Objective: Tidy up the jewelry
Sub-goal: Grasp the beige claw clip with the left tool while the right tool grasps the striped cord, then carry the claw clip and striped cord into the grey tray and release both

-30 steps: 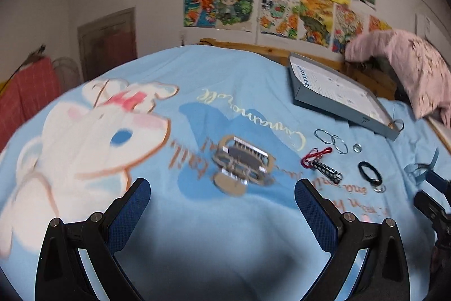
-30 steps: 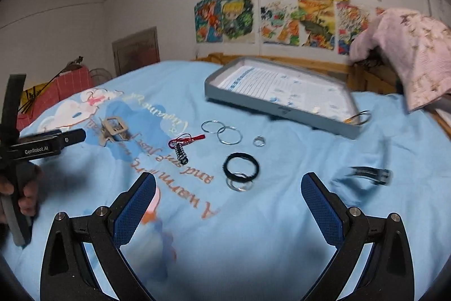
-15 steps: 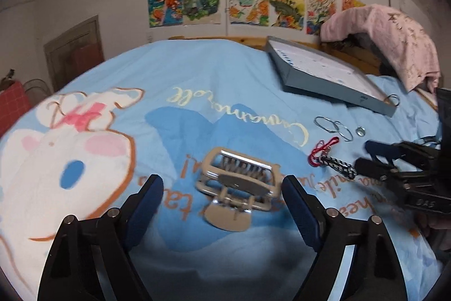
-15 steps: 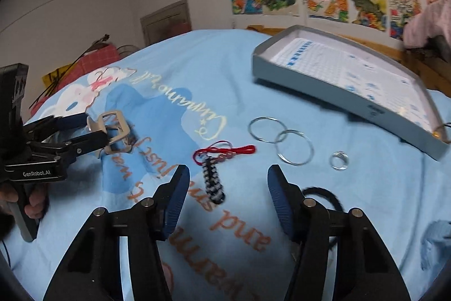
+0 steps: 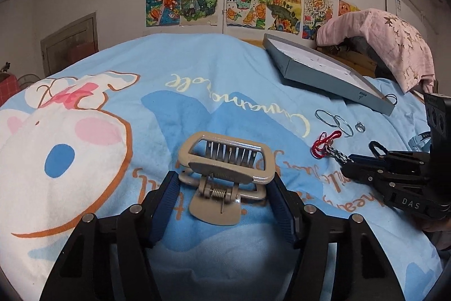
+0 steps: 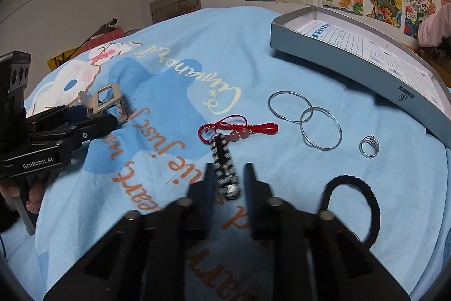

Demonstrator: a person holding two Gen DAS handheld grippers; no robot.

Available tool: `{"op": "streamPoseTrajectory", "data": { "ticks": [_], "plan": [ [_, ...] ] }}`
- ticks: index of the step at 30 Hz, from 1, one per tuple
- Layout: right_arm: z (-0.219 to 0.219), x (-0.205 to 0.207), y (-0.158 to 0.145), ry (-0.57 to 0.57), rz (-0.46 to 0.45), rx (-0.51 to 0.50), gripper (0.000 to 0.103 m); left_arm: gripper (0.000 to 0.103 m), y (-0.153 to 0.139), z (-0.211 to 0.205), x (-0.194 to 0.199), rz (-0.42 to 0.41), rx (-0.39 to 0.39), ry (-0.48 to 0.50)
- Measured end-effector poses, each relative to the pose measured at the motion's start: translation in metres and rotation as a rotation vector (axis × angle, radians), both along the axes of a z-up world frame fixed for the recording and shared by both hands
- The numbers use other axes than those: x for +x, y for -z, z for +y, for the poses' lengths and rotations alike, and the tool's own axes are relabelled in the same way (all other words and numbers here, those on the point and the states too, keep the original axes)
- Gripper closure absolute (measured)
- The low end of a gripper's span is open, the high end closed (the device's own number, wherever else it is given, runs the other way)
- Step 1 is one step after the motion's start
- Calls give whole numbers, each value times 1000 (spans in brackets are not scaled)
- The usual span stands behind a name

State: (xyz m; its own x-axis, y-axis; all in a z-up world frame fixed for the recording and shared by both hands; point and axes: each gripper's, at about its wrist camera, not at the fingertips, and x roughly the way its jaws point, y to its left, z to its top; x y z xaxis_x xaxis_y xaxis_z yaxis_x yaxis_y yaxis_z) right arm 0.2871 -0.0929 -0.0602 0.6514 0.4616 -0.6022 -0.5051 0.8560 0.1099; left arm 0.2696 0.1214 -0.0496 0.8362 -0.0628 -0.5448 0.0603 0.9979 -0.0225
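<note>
On the blue cartoon blanket a beige hair claw clip [image 5: 225,168] lies between the fingers of my left gripper [image 5: 222,179]. Its jaws are closing and the pads meet the clip's two sides. The right wrist view shows the same grip from the side, at the left gripper [image 6: 95,114]. My right gripper [image 6: 227,174] is closing, nearly shut, on a black-and-white braided bracelet [image 6: 224,160]. A red cord bracelet [image 6: 253,129] with pink beads lies across the braid's far end. In the left wrist view the right gripper [image 5: 348,164] pinches the braid at the right.
Two thin silver bangles [image 6: 310,109], a small ring [image 6: 370,139] and a black hair tie [image 6: 349,179] lie right of the braid. A shallow grey tray [image 6: 338,66] sits further back. A pink cloth [image 5: 389,41] is heaped at the far right. A hand [image 6: 31,193] holds the left gripper's handle.
Both grippers came down and forward. The left jaws narrowed from wide open to the clip's sides. The right gripper swung left from the hair tie to the braided bracelet and closed on it.
</note>
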Motion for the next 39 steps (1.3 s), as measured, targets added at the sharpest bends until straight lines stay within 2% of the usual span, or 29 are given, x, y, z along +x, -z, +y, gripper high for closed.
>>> {"op": "streamPoseTrajectory", "data": {
  "ticks": [6, 11, 16, 19, 24, 28, 31, 35, 39],
  "plan": [
    [0, -2, 3, -16, -4, -7, 90, 42, -3, -4, 0, 0, 11, 5],
    [-10, -1, 5, -16, 2, 34, 90, 42, -11, -10, -4, -19, 32, 11],
    [-22, -12, -4, 0, -69, 86, 90, 42, -21, -21, -7, -46, 56, 49],
    [-33, -21, -15, 22, -126, 124, 90, 42, -34, -29, -5, -73, 46, 47],
    [-57, -28, -34, 72, -164, 195, 90, 42, -56, -50, 0, -106, 21, 23],
    [-81, -32, -51, 124, -193, 232, 90, 42, -72, -72, 10, -103, -43, 5],
    [-105, -36, -70, 171, -230, 277, 90, 42, -88, -98, 21, -121, -35, 7],
    [-137, -36, -98, 214, -306, 272, 90, 42, -107, -128, 39, -131, -59, 19],
    [-172, -13, -112, 264, -337, 256, 90, 42, -119, -161, 69, -121, -68, 23]
  ]
}}
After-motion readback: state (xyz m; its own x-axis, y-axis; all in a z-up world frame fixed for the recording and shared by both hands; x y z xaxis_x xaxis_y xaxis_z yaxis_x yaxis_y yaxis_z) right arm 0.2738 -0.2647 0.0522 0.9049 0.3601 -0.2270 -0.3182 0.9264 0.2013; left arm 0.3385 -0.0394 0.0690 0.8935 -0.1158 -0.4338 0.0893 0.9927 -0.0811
